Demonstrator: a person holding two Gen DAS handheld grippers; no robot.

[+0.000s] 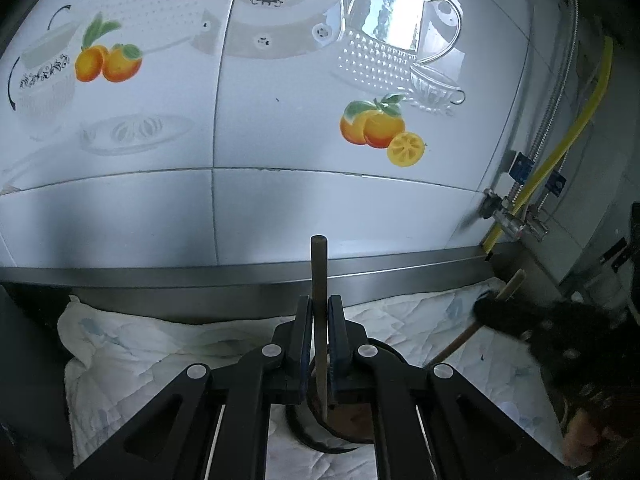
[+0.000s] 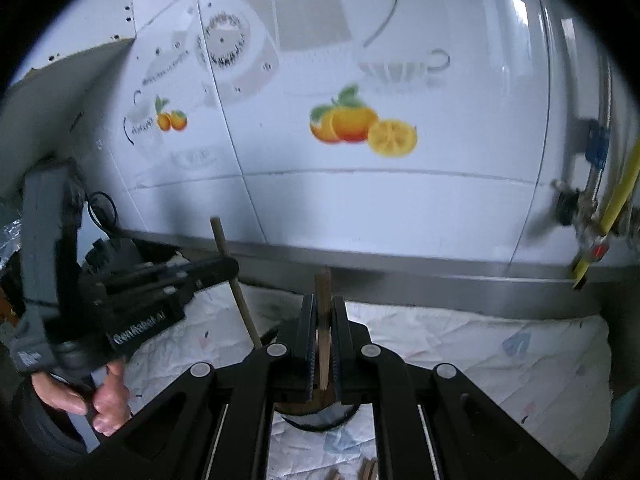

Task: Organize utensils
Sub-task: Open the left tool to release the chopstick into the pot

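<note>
My left gripper (image 1: 319,305) is shut on a thin dark stick (image 1: 319,264) that stands upright between its pads. The stick's lower end reaches into a dark round holder (image 1: 348,436) directly below the jaws. My right gripper (image 2: 323,307) is shut on a flat wooden utensil handle (image 2: 323,286), also upright, above the same round holder (image 2: 316,420). In the left wrist view the right gripper (image 1: 490,304) comes in from the right with its wooden handle (image 1: 514,282). The right wrist view shows the left gripper (image 2: 226,268) at the left, a hand (image 2: 100,400) holding it.
A white quilted cloth (image 1: 168,352) covers the counter under the holder. A steel ledge (image 1: 200,276) and a tiled wall with printed oranges (image 1: 376,130) stand close behind. A yellow hose (image 1: 560,152) and valve (image 1: 504,216) are at the right. Small wooden pieces (image 2: 368,470) lie near the bottom edge.
</note>
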